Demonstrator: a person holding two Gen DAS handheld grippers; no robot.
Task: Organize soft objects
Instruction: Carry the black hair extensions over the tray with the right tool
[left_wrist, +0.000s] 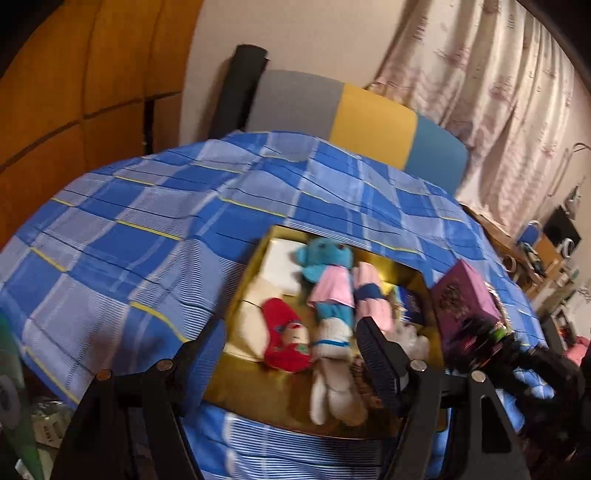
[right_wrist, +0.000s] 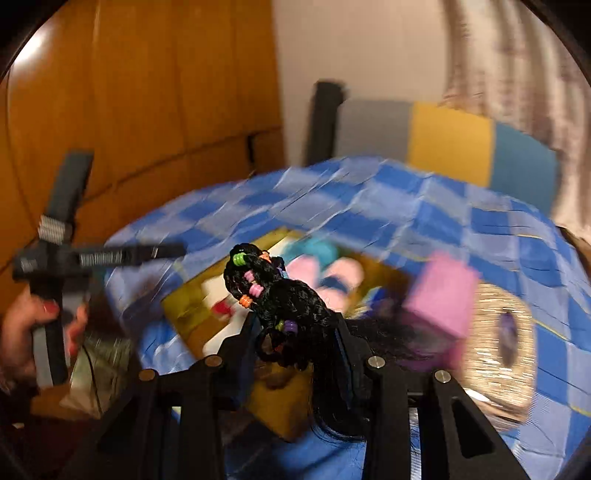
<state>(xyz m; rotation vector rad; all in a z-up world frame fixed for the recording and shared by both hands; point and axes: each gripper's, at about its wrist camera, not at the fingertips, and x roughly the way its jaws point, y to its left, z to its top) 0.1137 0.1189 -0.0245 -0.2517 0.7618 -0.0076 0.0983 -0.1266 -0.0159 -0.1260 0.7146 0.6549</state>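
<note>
Blue checked cloth (left_wrist: 122, 236) covers the surface, with wooden panels (left_wrist: 74, 74) at upper left and a curtain (left_wrist: 480, 66) at upper right. At lower centre of the left view sits a gold box (left_wrist: 258, 391) holding a red sock (left_wrist: 284, 332), a blue plush (left_wrist: 327, 288) in a pink dress and a pink roll (left_wrist: 369, 295). A purple box (left_wrist: 465, 299) stands just right of it. The left gripper (left_wrist: 291, 358) hovers over the box, jaws wide apart and empty. The right gripper (right_wrist: 295, 332) has its jaws closed on a black braid (right_wrist: 280, 291) with coloured beads, held above the gold box's near edge, lower centre of the right view.
</note>
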